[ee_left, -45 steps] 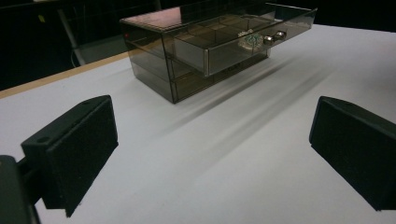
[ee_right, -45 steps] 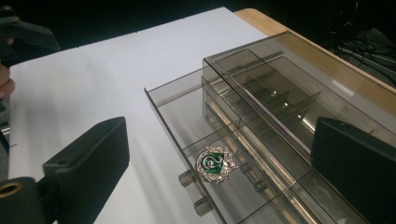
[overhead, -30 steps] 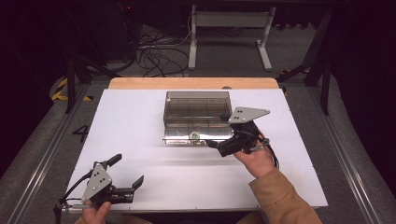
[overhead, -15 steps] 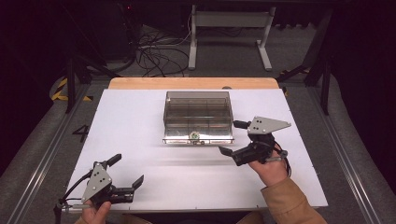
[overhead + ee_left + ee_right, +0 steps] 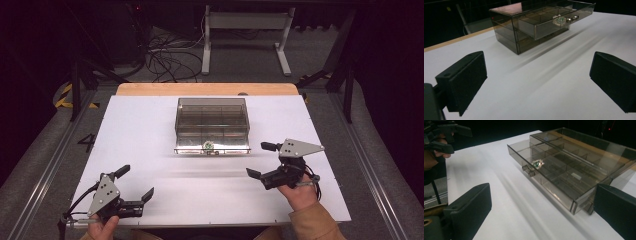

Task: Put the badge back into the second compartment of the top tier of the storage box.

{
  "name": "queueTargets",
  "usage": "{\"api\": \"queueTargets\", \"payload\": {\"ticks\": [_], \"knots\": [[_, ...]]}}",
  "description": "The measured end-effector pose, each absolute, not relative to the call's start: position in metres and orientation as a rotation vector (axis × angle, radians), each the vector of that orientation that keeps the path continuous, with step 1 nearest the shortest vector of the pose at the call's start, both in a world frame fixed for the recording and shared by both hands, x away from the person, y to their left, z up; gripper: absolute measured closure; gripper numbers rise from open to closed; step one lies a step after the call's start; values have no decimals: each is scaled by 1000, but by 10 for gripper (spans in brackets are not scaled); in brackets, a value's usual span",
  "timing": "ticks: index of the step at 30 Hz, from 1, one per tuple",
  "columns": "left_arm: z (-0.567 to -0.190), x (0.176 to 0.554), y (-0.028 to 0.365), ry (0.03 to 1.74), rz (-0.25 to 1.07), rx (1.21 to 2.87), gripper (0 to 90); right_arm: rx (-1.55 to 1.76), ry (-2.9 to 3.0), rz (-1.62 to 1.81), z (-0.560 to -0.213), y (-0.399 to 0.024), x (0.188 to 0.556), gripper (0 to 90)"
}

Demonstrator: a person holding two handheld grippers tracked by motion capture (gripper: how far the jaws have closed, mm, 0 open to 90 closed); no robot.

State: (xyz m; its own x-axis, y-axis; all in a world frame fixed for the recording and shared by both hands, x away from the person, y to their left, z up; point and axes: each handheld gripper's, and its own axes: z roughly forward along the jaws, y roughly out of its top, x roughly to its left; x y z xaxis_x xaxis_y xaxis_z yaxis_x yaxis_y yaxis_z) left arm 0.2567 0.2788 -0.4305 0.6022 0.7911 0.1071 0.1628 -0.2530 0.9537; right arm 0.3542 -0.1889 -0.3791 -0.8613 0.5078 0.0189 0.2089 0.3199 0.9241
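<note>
A white surface (image 5: 150, 145) with a wooden far edge is seen in a dark room, cables (image 5: 167, 55) and a grey frame (image 5: 245, 30) lying on the floor behind. A smoky clear drawer box (image 5: 212, 117) is set mid-surface, its top drawer (image 5: 212, 145) pulled partly out. The left tool (image 5: 134, 187) and right tool (image 5: 259, 160) are held released, nothing grasped, well apart from the box.

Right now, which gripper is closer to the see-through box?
The right gripper. It sits just off the box's front right corner, open and apart from it. The left gripper is farther back, near the table's front left edge.
</note>
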Motion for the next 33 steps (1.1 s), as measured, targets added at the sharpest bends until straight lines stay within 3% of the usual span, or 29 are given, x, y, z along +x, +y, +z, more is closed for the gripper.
{"api": "queueTargets", "payload": {"ticks": [23, 33], "knots": [[-431, 256, 278, 773, 734, 1770, 19, 801, 2328, 1582, -442, -216, 333, 19], [-431, 257, 278, 771, 726, 1775, 19, 788, 2345, 1526, -440, -216, 335, 13]]}}
